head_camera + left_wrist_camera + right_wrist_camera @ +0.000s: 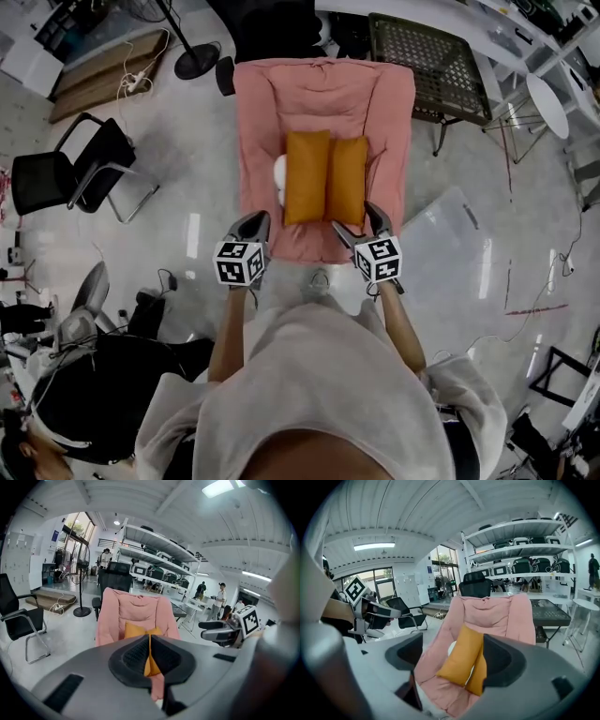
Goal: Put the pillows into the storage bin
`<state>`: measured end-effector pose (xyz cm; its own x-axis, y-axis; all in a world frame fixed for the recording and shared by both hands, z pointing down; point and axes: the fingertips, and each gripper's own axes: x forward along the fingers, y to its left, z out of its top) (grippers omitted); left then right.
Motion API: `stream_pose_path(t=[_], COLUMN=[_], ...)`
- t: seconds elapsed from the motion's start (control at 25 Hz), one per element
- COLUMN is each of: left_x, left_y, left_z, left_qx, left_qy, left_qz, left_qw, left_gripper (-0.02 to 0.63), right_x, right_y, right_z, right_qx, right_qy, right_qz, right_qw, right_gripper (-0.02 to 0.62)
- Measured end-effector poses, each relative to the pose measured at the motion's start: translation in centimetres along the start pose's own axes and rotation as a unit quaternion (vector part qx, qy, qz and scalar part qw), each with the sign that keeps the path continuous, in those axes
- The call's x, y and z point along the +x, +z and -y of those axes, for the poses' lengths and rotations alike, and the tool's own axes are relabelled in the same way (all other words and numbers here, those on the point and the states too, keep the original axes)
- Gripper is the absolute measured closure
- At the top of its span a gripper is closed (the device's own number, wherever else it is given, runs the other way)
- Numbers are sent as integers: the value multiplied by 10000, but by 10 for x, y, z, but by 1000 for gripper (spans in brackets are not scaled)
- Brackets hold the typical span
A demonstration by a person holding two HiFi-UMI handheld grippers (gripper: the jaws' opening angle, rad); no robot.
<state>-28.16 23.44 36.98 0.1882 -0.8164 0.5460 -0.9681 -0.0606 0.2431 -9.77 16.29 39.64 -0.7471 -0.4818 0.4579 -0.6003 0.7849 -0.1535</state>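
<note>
**Status.** Two orange pillows, the left pillow (307,176) and the right pillow (347,180), lie side by side and touching on the seat of the pink chair (258,141). They are at 12 o'clock from both grippers. A white item (279,173) shows from under the left pillow at its 9 o'clock edge. No pillow has yet been picked up.

**Fingers.**
- Left gripper (258,223): the fingers are narrow, closed to a thin slit, with nothing held.
- Right gripper (361,225): the fingers are wide and empty. It sits just short of the right pillow's near end.

**Storage bin.** It cannot be identified with certainty. A translucent object (450,239) stands on the floor at 4 o'clock from the chair and may be the bin.

**Likely faults and causes.**
1. The left pillow is pushed up the seat instead of gripped. Cause: the left fingers advance without first opening.
2. Pink chair fabric is pinched together with a pillow. Cause: the fingers enter too low at the seat's front edge.
3. The second pillow or the white item is dragged off the chair. Cause: the pillows touch, and the white item lies partly under one of them.
4. A pillow slips during the carry. Cause: a shallow grip on soft filling. Take a deep bite.
</note>
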Motion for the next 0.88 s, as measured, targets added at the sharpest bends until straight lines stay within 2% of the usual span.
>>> stream_pose_path(t=[0.28, 0.6, 0.88], left_x=[35, 82, 115], left_y=[6, 25, 21], left_z=[-28, -76, -117], left_qx=[-78, -86, -83], left_qy=[-162, -558, -865], left_qz=[-176, -389, -609], left_qw=[9997, 9976, 9943], left_gripper=[588, 588, 588], right_x=[47, 112, 170], right_y=[2, 10, -5], right_z=[6, 14, 17], right_qx=[110, 591, 861], right_qy=[10, -303, -506], right_qz=[-214, -517, -806], right_qw=[9997, 9965, 9917], right_gripper=[208, 207, 204])
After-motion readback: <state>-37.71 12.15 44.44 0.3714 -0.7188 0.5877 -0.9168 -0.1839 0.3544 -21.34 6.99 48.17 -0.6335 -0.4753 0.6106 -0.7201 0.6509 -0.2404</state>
